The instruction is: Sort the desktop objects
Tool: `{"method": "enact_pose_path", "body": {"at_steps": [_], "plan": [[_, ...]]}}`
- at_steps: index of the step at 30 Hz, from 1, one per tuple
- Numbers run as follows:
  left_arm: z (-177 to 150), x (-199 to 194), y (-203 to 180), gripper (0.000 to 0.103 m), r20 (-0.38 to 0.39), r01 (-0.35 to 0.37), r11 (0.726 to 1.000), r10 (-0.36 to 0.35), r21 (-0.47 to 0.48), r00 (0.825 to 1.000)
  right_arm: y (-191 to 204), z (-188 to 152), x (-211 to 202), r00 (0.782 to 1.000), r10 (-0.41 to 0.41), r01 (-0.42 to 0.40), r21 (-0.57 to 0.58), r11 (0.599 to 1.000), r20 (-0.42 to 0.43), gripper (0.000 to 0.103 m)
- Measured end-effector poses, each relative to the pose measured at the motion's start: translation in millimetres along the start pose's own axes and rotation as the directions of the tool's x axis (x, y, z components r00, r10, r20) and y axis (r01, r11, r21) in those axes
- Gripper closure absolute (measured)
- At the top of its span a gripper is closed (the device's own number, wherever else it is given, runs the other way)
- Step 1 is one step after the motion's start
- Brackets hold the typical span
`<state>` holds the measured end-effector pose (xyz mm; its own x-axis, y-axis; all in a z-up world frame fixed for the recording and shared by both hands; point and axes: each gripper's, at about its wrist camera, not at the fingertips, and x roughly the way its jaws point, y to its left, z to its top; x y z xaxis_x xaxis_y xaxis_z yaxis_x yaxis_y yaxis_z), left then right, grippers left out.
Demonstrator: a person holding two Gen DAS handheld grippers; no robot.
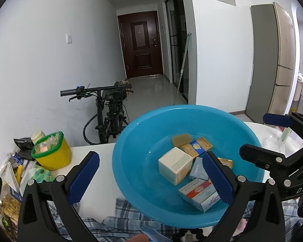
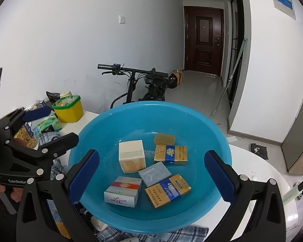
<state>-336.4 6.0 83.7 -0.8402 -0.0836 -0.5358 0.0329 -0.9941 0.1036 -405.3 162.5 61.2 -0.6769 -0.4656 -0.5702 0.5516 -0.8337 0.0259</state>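
A blue plastic basin point(image 1: 131, 161) point(image 2: 212, 137) sits on the white table and holds several small boxes: a white and tan box point(image 2: 131, 158), a grey box point(image 2: 154, 173), two gold and blue packs point(image 2: 170, 154) point(image 2: 167, 190), a white "Liqun" pack point(image 2: 123, 191), and a tan oval soap point(image 2: 164, 138). My left gripper point(image 1: 151, 177) is open over the basin's near left rim, empty. My right gripper point(image 2: 151, 177) is open above the basin's near edge, empty. Each gripper shows at the other view's edge.
A yellow tub with a green rim point(image 1: 51, 153) point(image 2: 68, 109) stands at the table's back left among bags and packets. Checked cloth point(image 1: 103, 221) lies under the basin's near side. A bicycle point(image 2: 147, 88) stands by the wall behind the table.
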Motion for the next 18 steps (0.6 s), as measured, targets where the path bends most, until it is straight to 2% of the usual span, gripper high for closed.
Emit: {"method": "enact_pose_path", "body": {"at_steps": [7,11,15,18], "plan": [[6.5,-18.4,13.7,0.000,0.030,0.010,1.000,-0.009,-0.030,1.000,2.4,1.2,-4.1,0.999,-0.038,0.038,-0.009,0.999,-0.003,0.000],[12.0,-30.1,23.5,0.000,0.044,0.037,0.998,-0.035,-0.053,0.998,3.7,7.5,-20.5,0.997,-0.052,0.051,0.024,0.998,0.051,0.000],[16.9,-46.7,36.2,0.000,0.078,0.066,0.996,-0.061,-0.061,0.995,14.3,10.4,-51.2,0.979,-0.150,0.140,0.078,0.987,0.135,0.000],[19.1,-57.3,44.6,0.000,0.092,0.100,0.991,-0.093,-0.083,0.991,30.8,4.9,-78.5,0.979,-0.140,0.131,0.069,0.989,0.148,0.000]]}}
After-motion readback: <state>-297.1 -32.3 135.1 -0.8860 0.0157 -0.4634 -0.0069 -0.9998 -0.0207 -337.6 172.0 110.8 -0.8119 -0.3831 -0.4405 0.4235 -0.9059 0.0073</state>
